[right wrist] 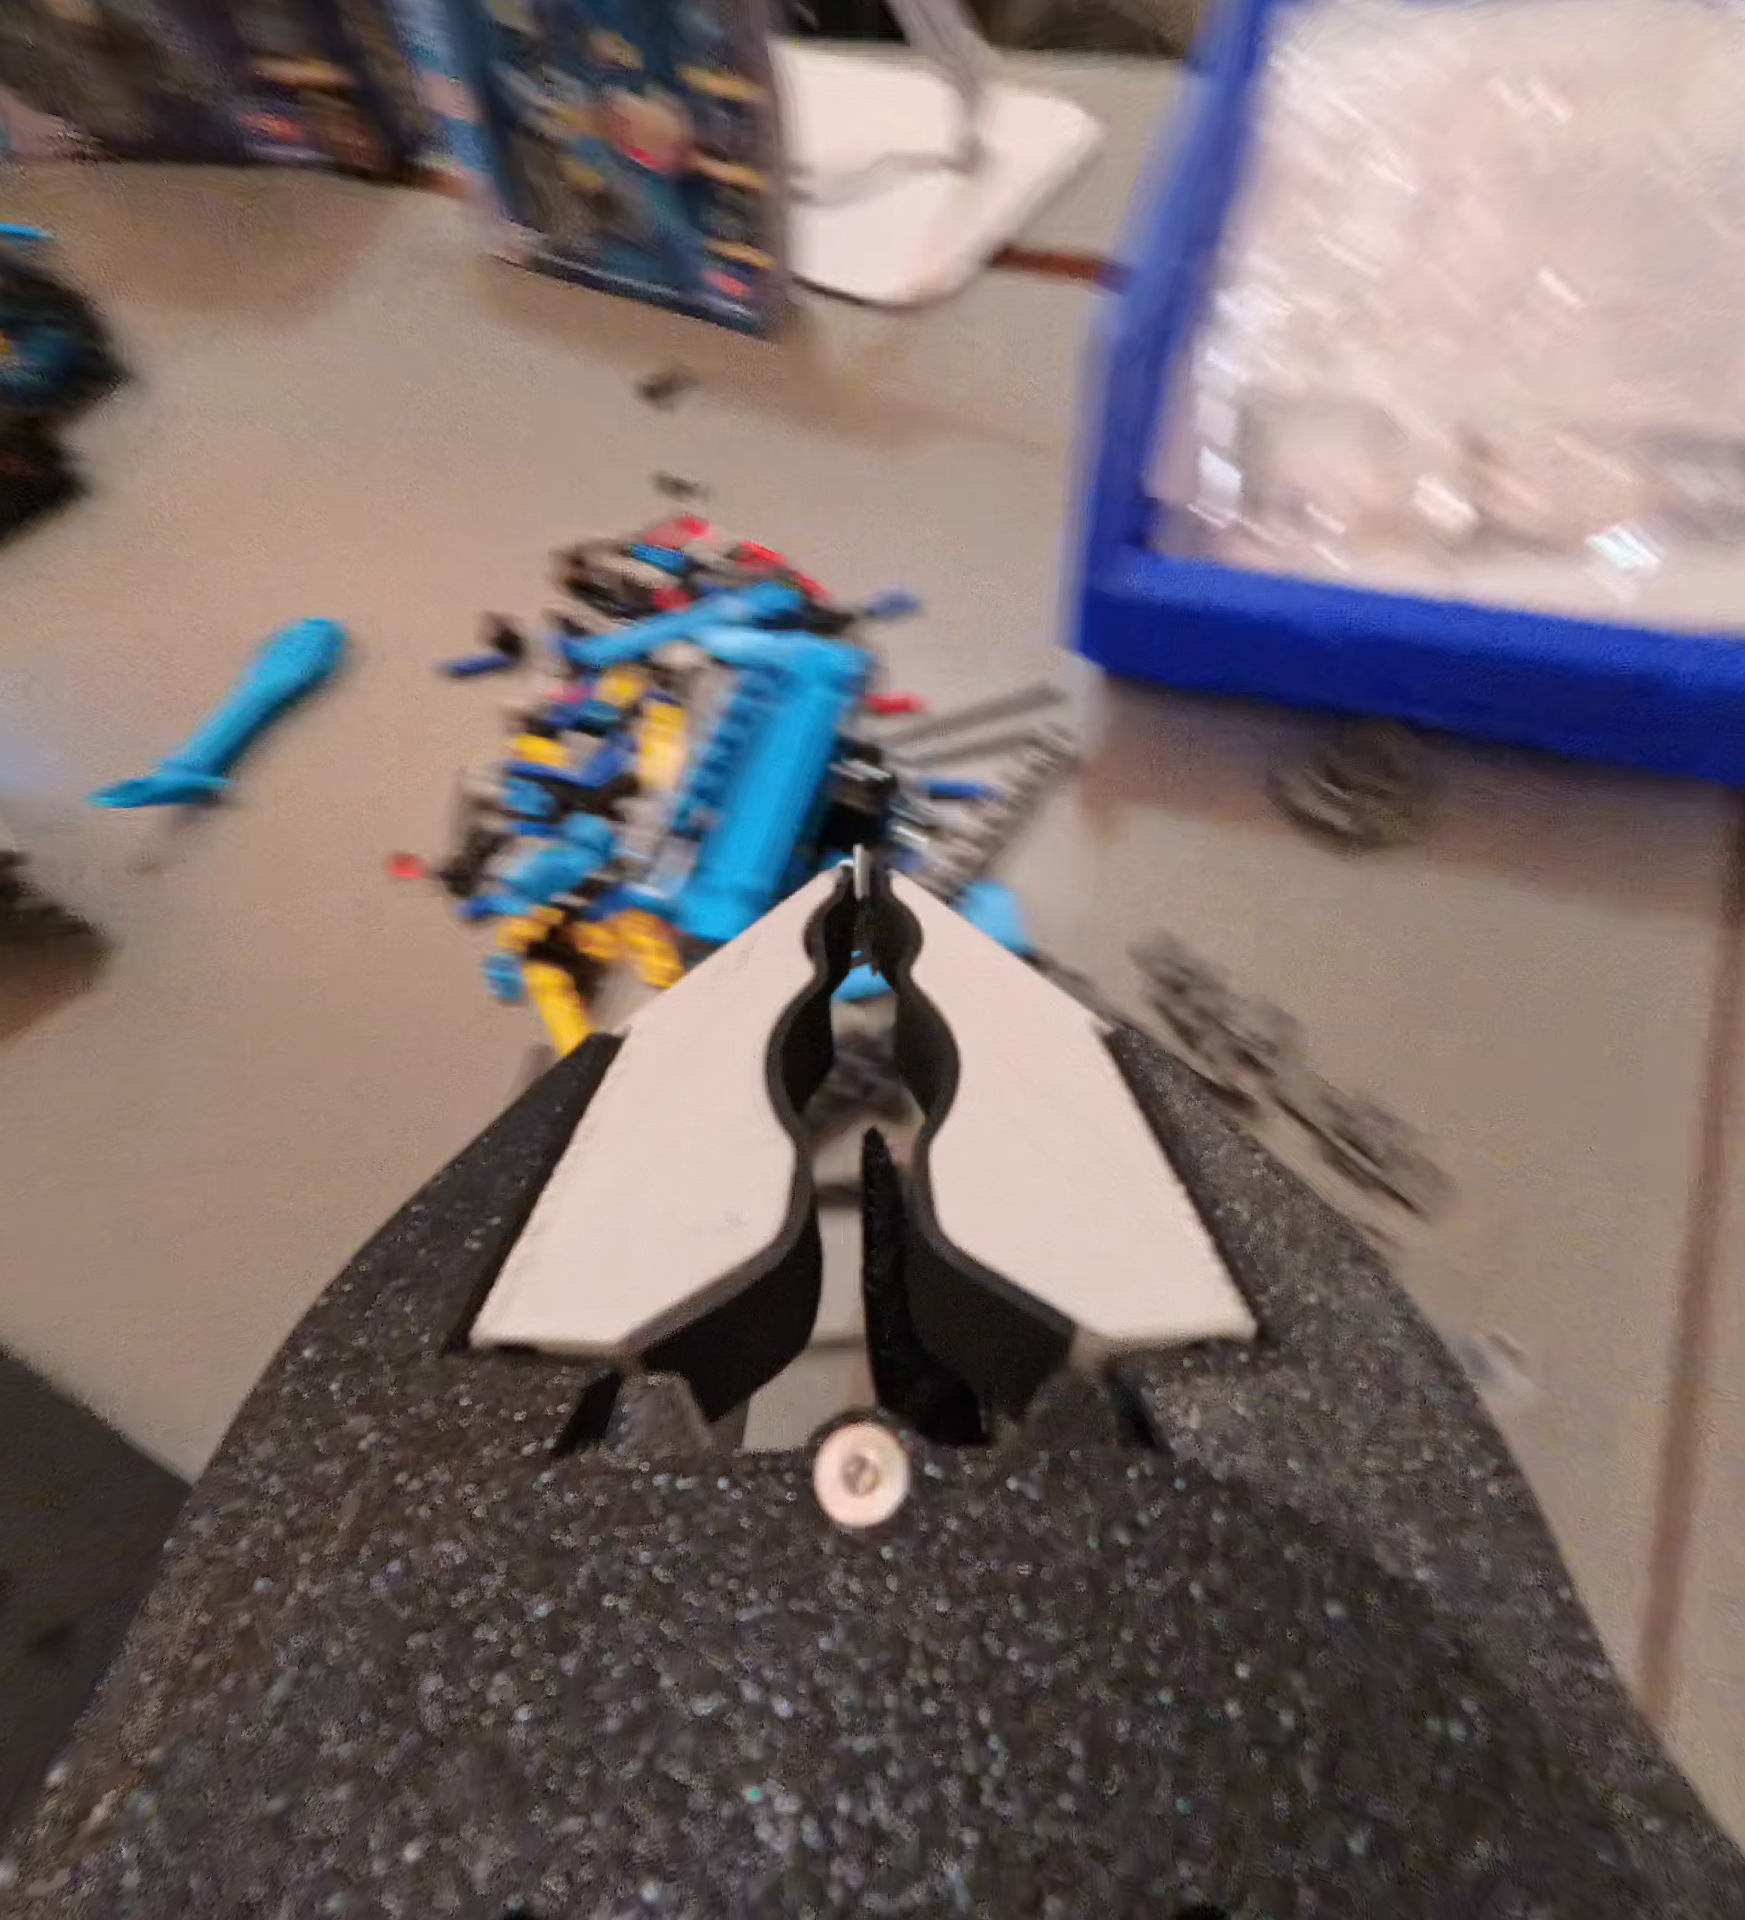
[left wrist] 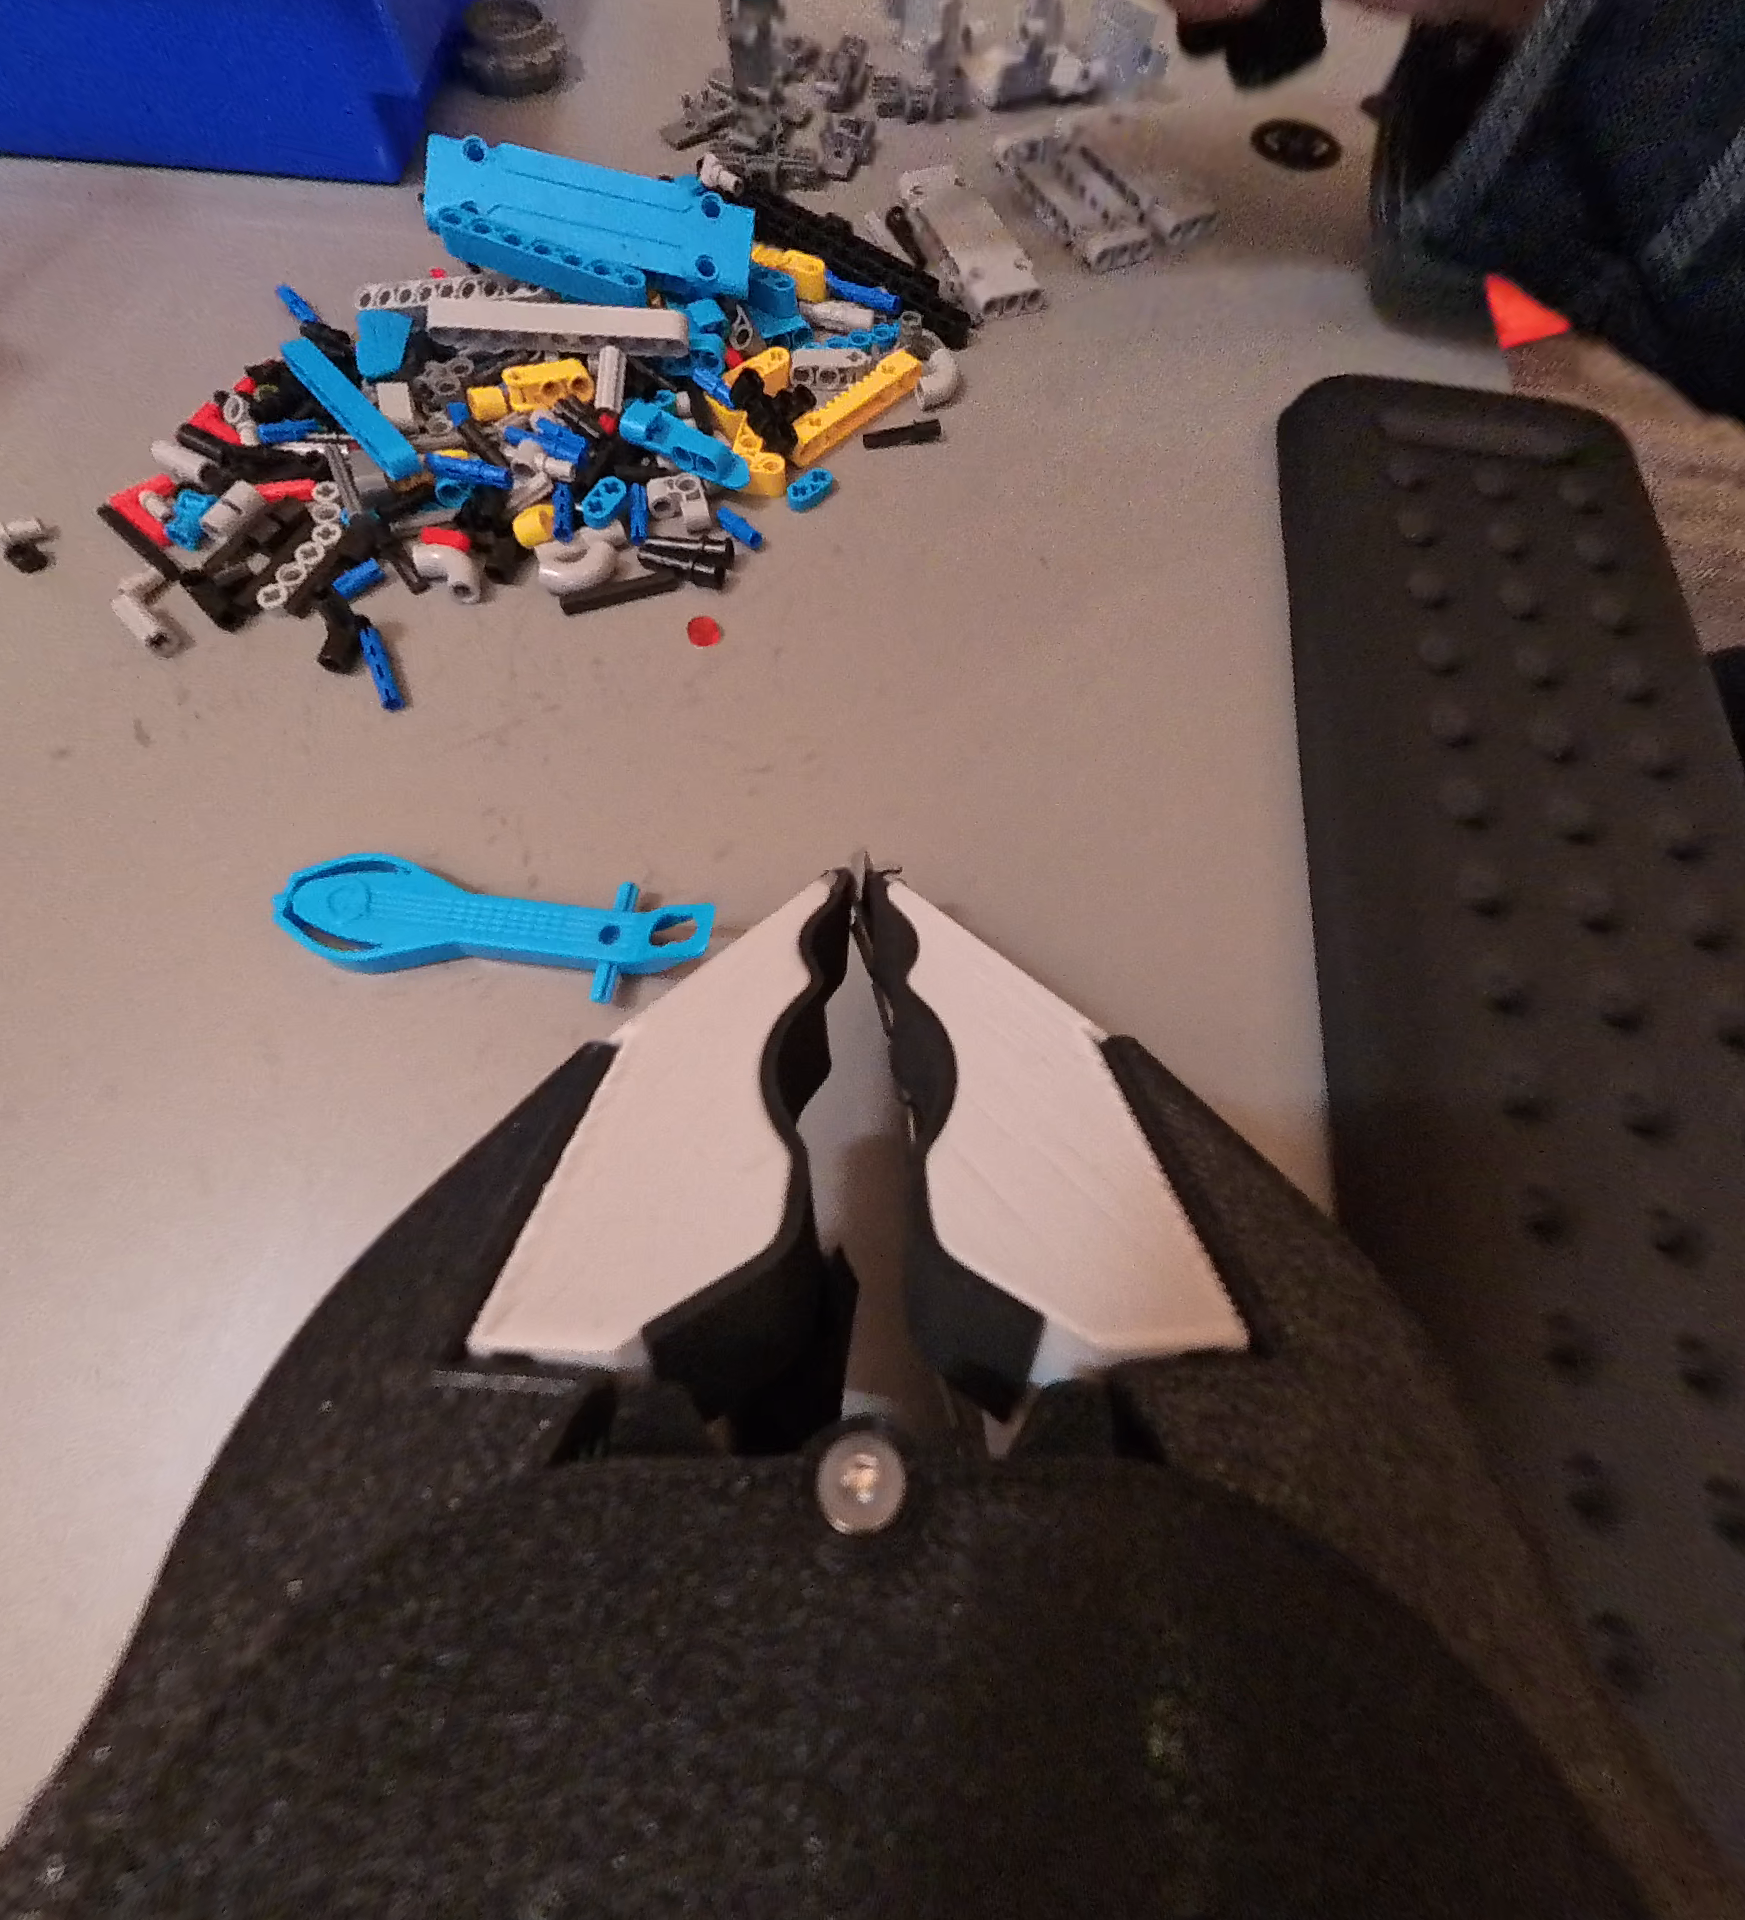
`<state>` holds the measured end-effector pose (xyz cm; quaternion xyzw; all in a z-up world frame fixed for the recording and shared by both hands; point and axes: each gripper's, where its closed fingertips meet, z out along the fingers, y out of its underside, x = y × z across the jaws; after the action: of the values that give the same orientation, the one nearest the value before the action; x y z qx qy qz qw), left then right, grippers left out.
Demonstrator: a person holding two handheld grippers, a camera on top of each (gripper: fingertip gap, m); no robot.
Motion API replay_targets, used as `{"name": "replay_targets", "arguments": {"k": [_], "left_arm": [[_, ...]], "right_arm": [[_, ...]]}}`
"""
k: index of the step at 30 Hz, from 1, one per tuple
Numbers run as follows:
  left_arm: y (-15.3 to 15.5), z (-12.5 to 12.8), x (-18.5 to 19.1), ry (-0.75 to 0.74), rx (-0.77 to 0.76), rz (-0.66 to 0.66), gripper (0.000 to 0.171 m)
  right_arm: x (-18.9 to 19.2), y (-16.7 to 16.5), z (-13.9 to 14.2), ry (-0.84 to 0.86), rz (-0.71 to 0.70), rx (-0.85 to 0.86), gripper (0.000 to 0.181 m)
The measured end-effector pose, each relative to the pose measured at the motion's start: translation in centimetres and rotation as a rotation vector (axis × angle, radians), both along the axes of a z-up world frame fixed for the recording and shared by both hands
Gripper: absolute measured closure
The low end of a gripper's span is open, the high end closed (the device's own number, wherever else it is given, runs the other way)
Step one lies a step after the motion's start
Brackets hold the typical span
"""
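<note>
Left wrist view: left gripper (left wrist: 860,878) low over the grey worktop (left wrist: 1003,675), jaws closed with tips meeting, nothing visibly between them. Just left of the jaws lies a light-blue flat tool (left wrist: 478,927), spoon-shaped, ribbed, with a small cross-pin. Ahead and left, well apart from the jaws, a pile of small building parts (left wrist: 535,436): blue, yellow, black, grey, red beams and pins, a big light-blue panel (left wrist: 587,218) on top. Blue bin (left wrist: 172,83) at far left. Grey parts (left wrist: 951,135) ahead. Right of the jaws, a black dimpled mat (left wrist: 1533,935).

Right wrist view, blurred: right gripper (right wrist: 860,878), jaws nearly closed; cannot tell if the small pale bit at the tips is held. Parts pile just ahead; blue bin with clear bags (right wrist: 1522,364) ahead right.
</note>
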<state>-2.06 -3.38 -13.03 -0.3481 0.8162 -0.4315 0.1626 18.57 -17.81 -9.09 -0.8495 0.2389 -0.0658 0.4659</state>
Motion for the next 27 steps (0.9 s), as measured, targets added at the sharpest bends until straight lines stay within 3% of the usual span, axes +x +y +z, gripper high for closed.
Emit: {"name": "replay_targets", "arguments": {"k": [2,5,7,10,13,17,19,21,24,27], "left_arm": [[-0.4,0.0,0.0,-0.030,0.040,-0.014,0.169],[-0.8,0.1,-0.1,-0.065,0.064,-0.033,0.169],[-0.8,0.2,0.0,-0.073,0.060,-0.034,0.169],[-0.5,0.2,0.2,-0.071,0.041,-0.028,0.169],[-0.4,0.1,-0.2,-0.059,0.043,-0.040,0.168],[0.2,-1.1,-1.9,0.022,0.126,-0.086,0.154],[0.3,-1.7,-2.7,0.072,0.120,-0.115,0.163],[0.1,-2.1,-3.1,0.114,0.105,-0.133,0.171],[0.2,-1.6,-3.1,0.114,0.081,-0.118,0.167],[0.6,-0.5,-3.7,0.109,0.043,-0.130,0.150]], "right_arm": [[2.8,-3.2,-2.8,0.123,-0.072,-0.094,0.180],[5.1,-5.1,-4.4,0.077,-0.109,-0.143,0.177],[5.4,-5.7,-4.1,0.066,-0.126,-0.128,0.164],[5.1,-5.9,-1.1,-0.017,-0.146,-0.047,0.157],[0.4,-2.3,1.4,-0.125,0.016,-0.030,0.156],[-14.1,6.8,1.0,0.023,0.544,0.045,0.146],[-19.7,9.9,-0.9,0.074,0.725,0.030,0.152],[-22.5,11.9,-3.3,0.157,0.799,-0.052,0.153],[-23.7,13.3,-5.0,0.220,0.837,-0.131,0.150],[-23.3,13.9,-5.7,0.078,0.859,-0.202,0.147]]}}
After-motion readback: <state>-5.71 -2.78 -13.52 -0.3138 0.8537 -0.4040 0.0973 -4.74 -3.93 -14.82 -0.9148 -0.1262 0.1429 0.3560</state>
